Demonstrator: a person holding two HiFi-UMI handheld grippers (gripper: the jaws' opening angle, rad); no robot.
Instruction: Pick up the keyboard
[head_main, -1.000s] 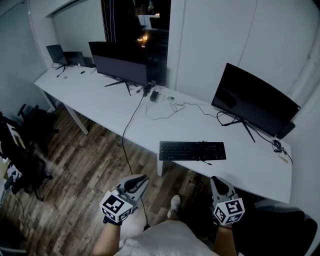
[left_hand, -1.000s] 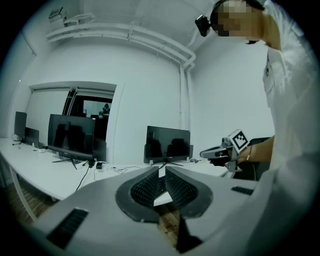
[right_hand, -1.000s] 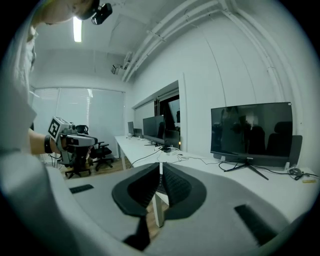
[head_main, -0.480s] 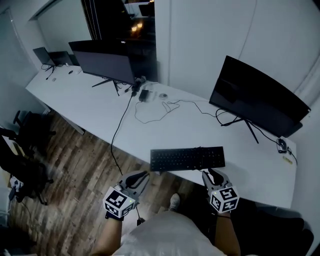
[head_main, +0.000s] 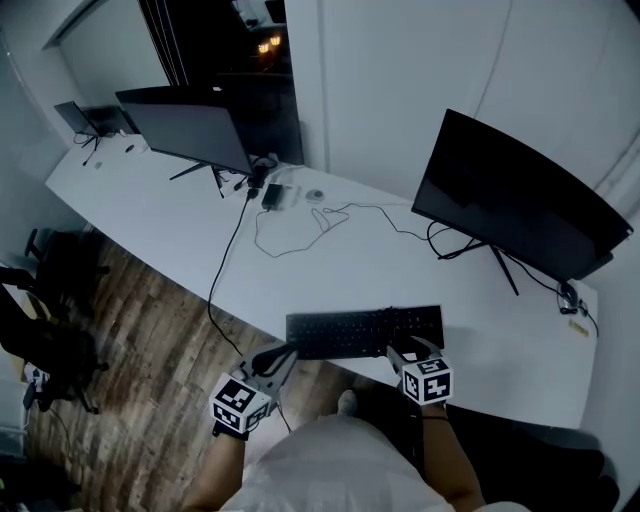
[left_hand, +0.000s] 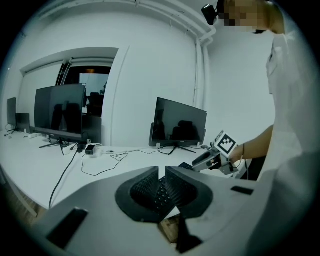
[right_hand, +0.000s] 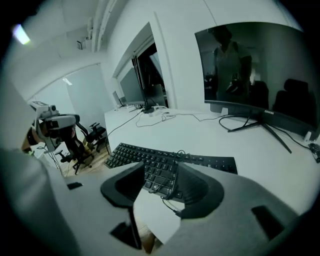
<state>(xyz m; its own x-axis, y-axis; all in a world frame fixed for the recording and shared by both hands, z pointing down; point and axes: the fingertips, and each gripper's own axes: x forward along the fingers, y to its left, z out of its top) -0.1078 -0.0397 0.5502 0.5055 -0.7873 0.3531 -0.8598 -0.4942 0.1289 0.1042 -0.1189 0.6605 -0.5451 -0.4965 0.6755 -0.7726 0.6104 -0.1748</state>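
A black keyboard (head_main: 365, 332) lies flat near the front edge of the white desk (head_main: 180, 235), with a thin cable looped over its keys. My left gripper (head_main: 283, 352) is shut and empty, just off the keyboard's left front corner. In the left gripper view the keys (left_hand: 186, 165) show past the closed left gripper (left_hand: 161, 175). My right gripper (head_main: 405, 350) hangs at the keyboard's right front edge. The right gripper (right_hand: 160, 167) has its jaws opening. The keyboard (right_hand: 130, 152) shows in the gap ahead of them, untouched by the pads.
A dark monitor (head_main: 510, 200) stands behind the keyboard, and another (head_main: 190, 130) at the far left. Loose cables (head_main: 300, 225) run across the desk and down to the wooden floor (head_main: 130, 340). Office chairs (head_main: 40, 330) stand at the left.
Both grippers have come forward and down from above the floor to the keyboard's front edge. The right jaws have spread apart; the left stays shut.
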